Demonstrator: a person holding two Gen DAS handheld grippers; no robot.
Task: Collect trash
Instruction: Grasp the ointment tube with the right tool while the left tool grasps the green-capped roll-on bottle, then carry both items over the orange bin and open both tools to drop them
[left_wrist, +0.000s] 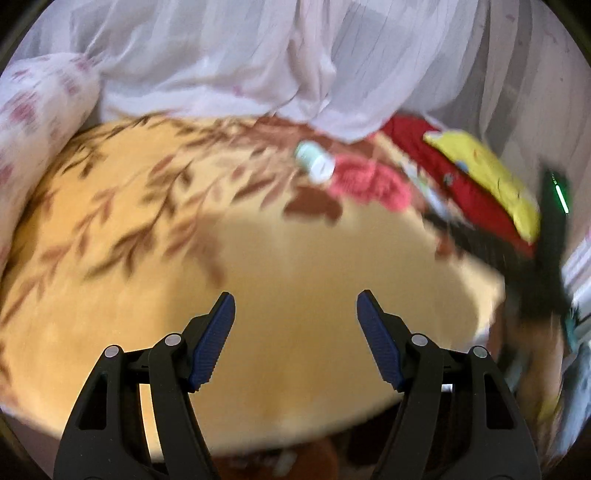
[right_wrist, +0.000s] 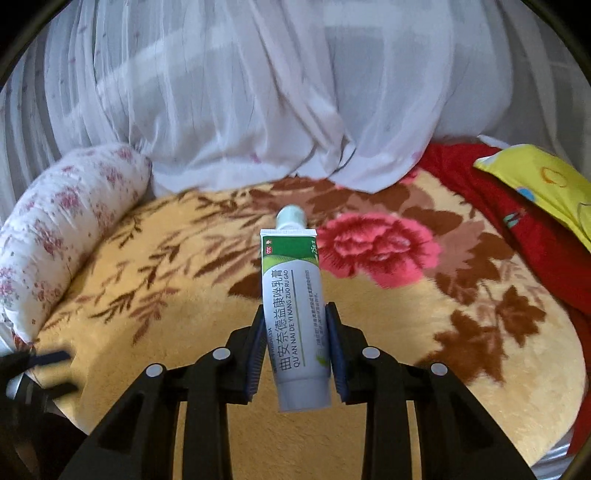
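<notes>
My right gripper (right_wrist: 295, 317) is shut on a white and green ointment tube (right_wrist: 295, 314) with Chinese print, held upright above the yellow floral blanket (right_wrist: 184, 314). A pale green bottle cap (right_wrist: 291, 216) shows just behind the tube's top. In the blurred left wrist view, my left gripper (left_wrist: 295, 306) is open and empty above the blanket (left_wrist: 295, 258). A small white bottle with a pale green cap (left_wrist: 314, 162) lies far ahead on the blanket, next to the pink flower pattern (left_wrist: 369, 182).
A white sheer curtain (right_wrist: 258, 92) hangs at the back. A floral bolster pillow (right_wrist: 62, 221) lies at the left. A red cloth (right_wrist: 535, 240) and a yellow pillow (right_wrist: 546, 181) lie at the right. A dark blurred shape with a green light (left_wrist: 554, 221) is at the right in the left wrist view.
</notes>
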